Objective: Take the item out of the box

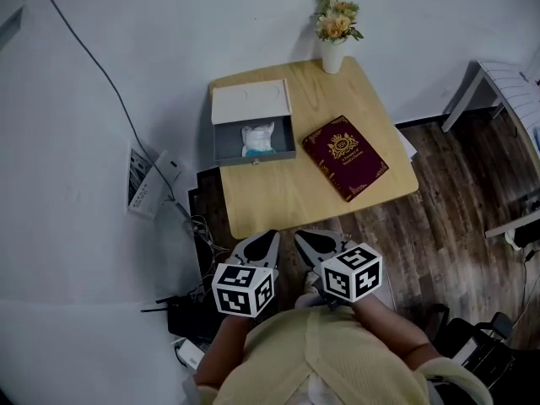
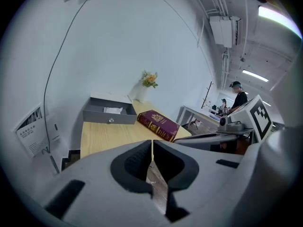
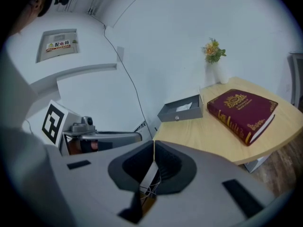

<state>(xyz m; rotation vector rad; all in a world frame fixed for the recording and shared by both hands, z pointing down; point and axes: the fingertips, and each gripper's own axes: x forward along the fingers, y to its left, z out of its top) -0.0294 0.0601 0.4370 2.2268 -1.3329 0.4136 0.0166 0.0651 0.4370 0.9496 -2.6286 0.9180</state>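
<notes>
A small wooden table (image 1: 278, 201) stands against a white wall (image 1: 169, 24) on a dark plank floor (image 1: 451, 230).

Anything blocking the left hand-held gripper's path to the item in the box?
Nothing visible. The box has its lid open, the item lies exposed inside, and only bare table lies between it and the left hand-held gripper. The book sits off to the right.

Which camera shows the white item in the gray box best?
The head view: it looks down into the open box onto the whole white item. Both gripper views catch only a sliver over the front wall.
</notes>
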